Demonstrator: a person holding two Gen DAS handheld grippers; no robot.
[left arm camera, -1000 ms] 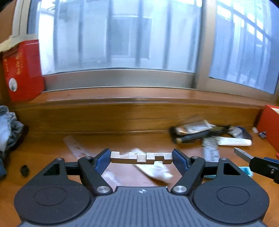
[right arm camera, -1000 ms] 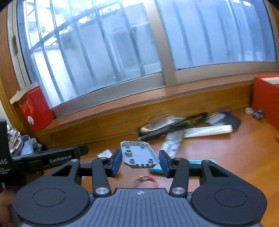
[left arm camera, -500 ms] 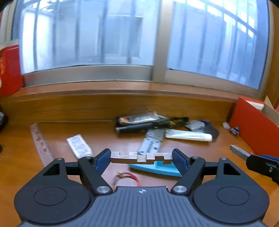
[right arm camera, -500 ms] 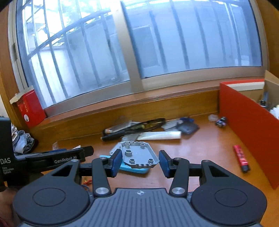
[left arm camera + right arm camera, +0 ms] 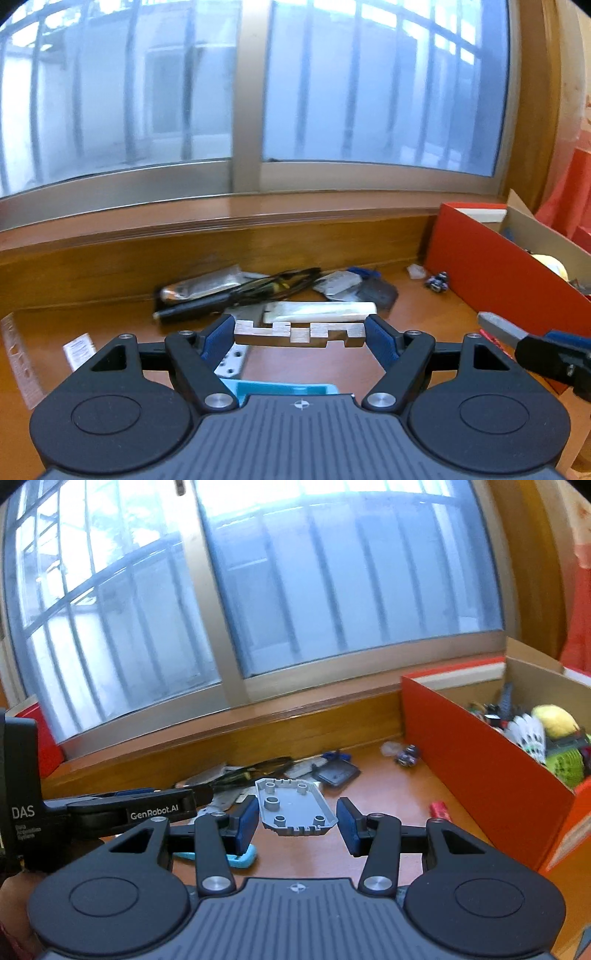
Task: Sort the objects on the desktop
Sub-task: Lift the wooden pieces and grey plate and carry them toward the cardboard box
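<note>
I am holding a notched wooden block [image 5: 300, 334] across the lower middle of the left wrist view, the left gripper [image 5: 300, 332] clamped on its two ends, pads pressing in from either side. In the right wrist view I am carrying a grey plastic cover plate [image 5: 293, 806] at the centre of the frame, lifted clear of the desk; the right gripper [image 5: 295, 821] is pinching it, though the right pad looks only just at its edge, so I am judging that hold as light.

Just beyond the fingers, a light blue plastic piece [image 5: 236, 860] and a red cylinder [image 5: 439, 810] are lying on the wooden desk [image 5: 388, 794]. Farther back, in the middle of both frames, a heap is waiting against the sill: a white tube [image 5: 321, 310], black cables [image 5: 258, 288], a dark square pad [image 5: 336, 773], foil packets.

At the right edge, the red box [image 5: 480, 760] is already holding a yellow ball [image 5: 554, 720] and other odds. So I am reading the sorting as partway: some things boxed, two in hand, plenty left on the desk.
</note>
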